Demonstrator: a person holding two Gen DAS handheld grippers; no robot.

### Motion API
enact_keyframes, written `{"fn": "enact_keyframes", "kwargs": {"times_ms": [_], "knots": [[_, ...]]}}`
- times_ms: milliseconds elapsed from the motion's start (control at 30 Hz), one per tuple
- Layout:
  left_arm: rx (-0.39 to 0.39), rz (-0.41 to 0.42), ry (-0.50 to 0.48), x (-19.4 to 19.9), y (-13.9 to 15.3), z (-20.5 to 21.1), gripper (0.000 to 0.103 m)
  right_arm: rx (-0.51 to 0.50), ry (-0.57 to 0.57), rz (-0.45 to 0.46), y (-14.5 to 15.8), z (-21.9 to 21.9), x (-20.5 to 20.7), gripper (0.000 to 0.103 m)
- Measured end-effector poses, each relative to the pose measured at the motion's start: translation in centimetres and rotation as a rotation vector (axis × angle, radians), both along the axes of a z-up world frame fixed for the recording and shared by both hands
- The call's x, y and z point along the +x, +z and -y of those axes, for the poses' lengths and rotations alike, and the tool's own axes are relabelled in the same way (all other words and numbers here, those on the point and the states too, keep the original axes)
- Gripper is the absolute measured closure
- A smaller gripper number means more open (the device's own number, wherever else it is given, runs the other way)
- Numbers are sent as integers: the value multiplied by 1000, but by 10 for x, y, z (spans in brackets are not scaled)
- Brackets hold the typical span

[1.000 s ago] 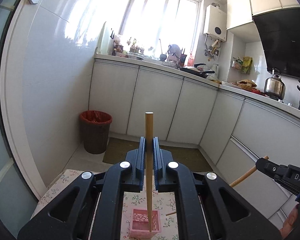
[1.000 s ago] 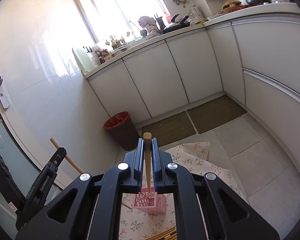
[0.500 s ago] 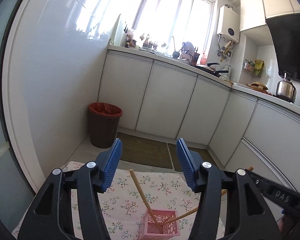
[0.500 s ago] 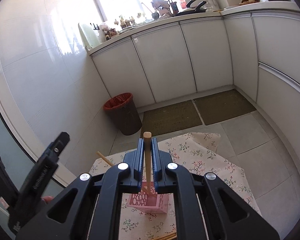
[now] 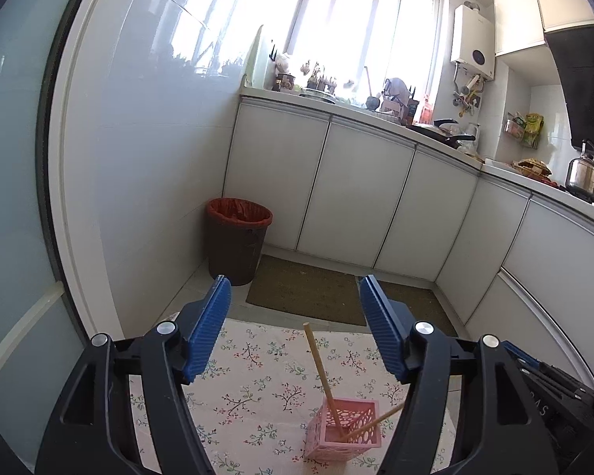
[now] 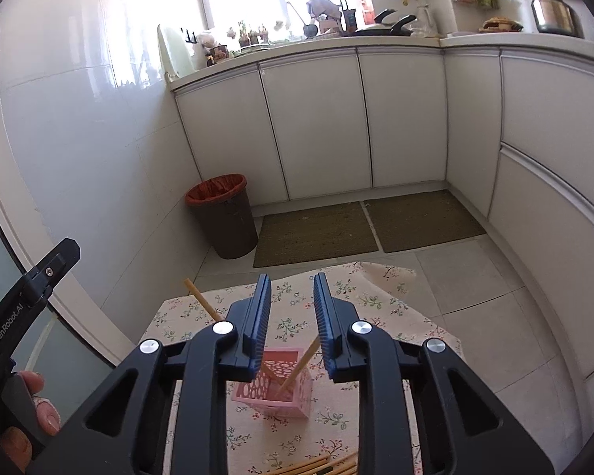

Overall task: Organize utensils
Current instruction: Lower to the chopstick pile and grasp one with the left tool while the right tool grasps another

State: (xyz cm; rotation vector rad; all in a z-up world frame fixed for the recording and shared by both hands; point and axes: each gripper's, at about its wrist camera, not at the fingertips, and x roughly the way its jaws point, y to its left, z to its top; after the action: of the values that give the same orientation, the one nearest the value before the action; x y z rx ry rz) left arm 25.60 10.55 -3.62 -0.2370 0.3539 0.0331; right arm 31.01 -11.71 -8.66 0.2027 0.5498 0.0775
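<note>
Below the left wrist camera, the left gripper [image 5: 295,324] hangs over a floral tablecloth [image 5: 249,392] with its blue pads [image 5: 208,330] set wide apart and nothing between them; its jaws have just been opening. A pink perforated basket [image 5: 342,429] stands on the tabletop toward the lower right, and two wooden chopsticks lean in it: one chopstick [image 5: 320,364] tilts up to the left, its free end between the open jaws in the picture but touching neither, and a second chopstick [image 5: 376,419] slants low to the right, its upper end hidden behind the right finger. A brown bin with a red liner [image 5: 237,237] stands on the floor by the white cabinets [image 5: 360,194].

From the right wrist camera, the right gripper [image 6: 291,308] is partly apart, its jaws having just been opening, with nothing pressed by the pads. The basket [image 6: 275,386] sits just beneath them, one chopstick [image 6: 301,366] leaning up to the right inside it and the other [image 6: 202,301] poking out to the left behind the left finger. More chopsticks [image 6: 320,465] lie on the cloth at the bottom edge. At the left edge, a hand [image 6: 31,415] holds the other gripper's black body.
</note>
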Motion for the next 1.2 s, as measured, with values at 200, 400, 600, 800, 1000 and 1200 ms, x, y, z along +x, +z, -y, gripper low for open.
{"fn": "enact_keyframes", "kwargs": {"times_ms": [200, 400, 600, 800, 1000, 1200], "knots": [[16, -10, -25, -20, 8, 12, 28, -27, -56, 20, 13, 8, -26, 51], [17, -29, -29, -44, 8, 17, 16, -44, -135, 33, 17, 18, -51, 29], [5, -70, -36, -64, -2, 17, 7, -51, -182, 38, 17, 27, -77, 10], [35, -239, -157, -69, -40, 29, 7, -2, -199, -73, -14, 62, -118, 7], [142, -545, -390, -53, -105, 73, 7, 135, -254, -291, -82, 108, -167, 7], [249, -758, -600, -45, -157, 119, 7, 274, -300, -517, -142, 142, -190, 7]]}}
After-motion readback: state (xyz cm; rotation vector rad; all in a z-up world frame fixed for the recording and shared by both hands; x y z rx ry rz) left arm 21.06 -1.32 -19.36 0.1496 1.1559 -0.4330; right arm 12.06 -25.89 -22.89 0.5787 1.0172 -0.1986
